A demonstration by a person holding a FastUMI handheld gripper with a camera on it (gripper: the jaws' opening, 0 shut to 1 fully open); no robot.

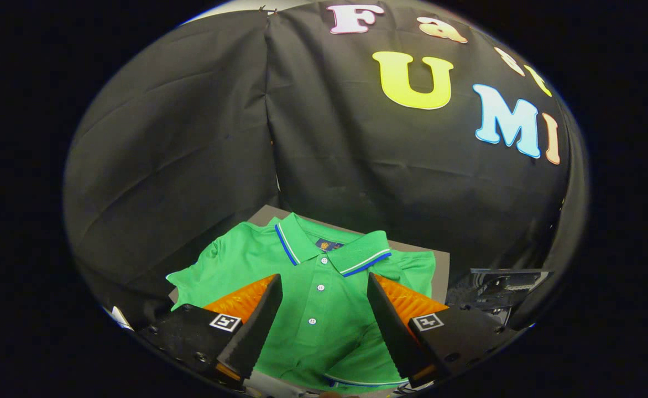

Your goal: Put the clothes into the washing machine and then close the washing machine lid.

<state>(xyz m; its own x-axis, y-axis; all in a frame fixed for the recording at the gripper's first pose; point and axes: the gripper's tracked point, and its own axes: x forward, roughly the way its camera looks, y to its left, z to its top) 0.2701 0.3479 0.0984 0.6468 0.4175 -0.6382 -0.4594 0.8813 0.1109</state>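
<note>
Grey desk (440, 271) carries the green polo shirt (313, 309) spread flat between and beyond the wide, empty jaws of the gripper (324, 320), with a dark machine part (495, 287) just right, so loading and lid-closing both seem left.

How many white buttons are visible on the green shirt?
3. All sit in a line down the front of the shirt, below the collar: top, middle, bottom. They lie between the open jaws of the gripper. More may be hidden.

Grey table (440, 271) against the creased black cloth wall (191, 138) of the booth.
</note>
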